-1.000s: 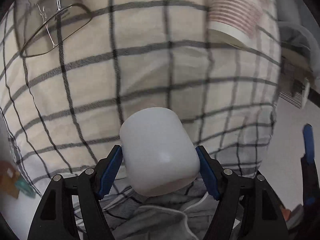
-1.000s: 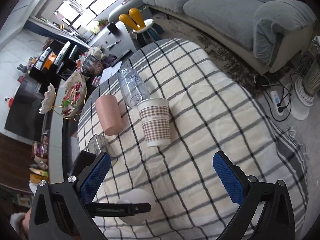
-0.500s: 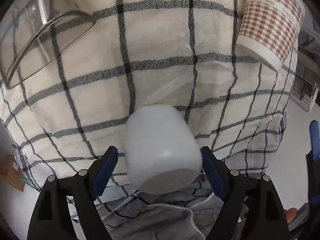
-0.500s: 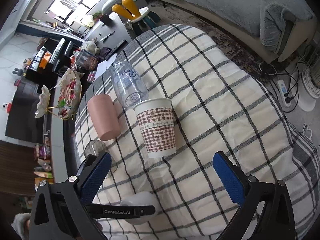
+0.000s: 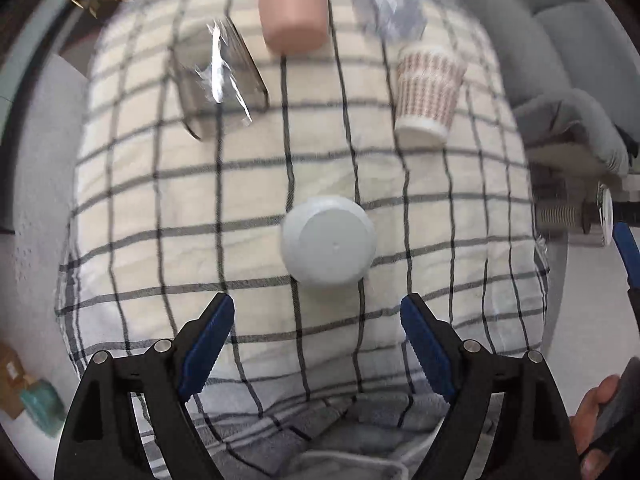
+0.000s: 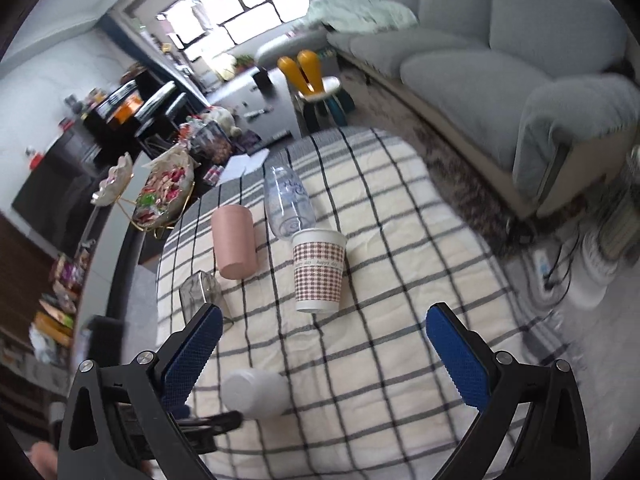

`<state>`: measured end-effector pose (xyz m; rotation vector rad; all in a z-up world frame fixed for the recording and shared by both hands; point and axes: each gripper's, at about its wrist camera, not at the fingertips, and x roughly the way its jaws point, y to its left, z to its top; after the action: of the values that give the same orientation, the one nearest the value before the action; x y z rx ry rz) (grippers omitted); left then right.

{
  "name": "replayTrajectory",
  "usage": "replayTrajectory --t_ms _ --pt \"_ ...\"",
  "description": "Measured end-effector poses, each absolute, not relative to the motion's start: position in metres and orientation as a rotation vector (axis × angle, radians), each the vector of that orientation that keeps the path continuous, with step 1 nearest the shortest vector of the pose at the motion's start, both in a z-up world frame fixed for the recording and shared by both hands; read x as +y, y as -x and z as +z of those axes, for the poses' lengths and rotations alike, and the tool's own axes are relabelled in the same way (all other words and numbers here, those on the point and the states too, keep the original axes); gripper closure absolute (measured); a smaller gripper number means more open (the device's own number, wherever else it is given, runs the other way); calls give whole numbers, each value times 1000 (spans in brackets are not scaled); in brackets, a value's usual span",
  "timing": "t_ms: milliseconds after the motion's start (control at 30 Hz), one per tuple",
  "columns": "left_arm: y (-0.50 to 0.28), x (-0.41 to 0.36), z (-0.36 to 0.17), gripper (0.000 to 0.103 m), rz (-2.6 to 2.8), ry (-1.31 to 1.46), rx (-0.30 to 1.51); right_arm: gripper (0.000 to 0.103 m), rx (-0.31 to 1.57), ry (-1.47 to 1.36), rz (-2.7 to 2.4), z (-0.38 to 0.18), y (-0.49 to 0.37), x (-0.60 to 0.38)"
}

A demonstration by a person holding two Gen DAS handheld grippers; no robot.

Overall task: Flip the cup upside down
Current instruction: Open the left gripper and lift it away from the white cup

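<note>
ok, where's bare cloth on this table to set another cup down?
Free: the wide strip between the white cup and the houndstooth paper cup, and the cloth right of both toward the sofa. Crowded: the far left cluster of pink cup, clear bottle and glass.

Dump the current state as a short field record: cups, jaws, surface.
white cup: upside down on the cloth, base up, free of both grippers
left gripper: jaws open, empty, pulled back from the white cup
right gripper: jaws open, empty, above the cloth
paper cup: upright, mouth up
pink cup: mouth down, as far as visible
glass: clear, orientation unclear
bottle: clear, beside the paper cup
cloth: checked
</note>
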<state>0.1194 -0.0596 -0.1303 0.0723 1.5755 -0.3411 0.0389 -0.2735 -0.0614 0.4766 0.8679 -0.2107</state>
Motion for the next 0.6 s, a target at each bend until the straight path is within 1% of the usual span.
replayTrajectory --t_ms 100,300,467,600 --pt "-100 -45 -101 18 -291 -104 1354 1 810 -384 -210 -50 -20 -262" --pt "-65 -11 -62 18 -166 -81 1011 0 708 -234 -193 -35 13 -235" --pt "-29 11 -39 12 -61 -59 807 1 669 -201 -186 -37 35 -221" --pt "-12 21 -34 10 -26 -46 741 0 652 -181 -187 -37 47 -214"
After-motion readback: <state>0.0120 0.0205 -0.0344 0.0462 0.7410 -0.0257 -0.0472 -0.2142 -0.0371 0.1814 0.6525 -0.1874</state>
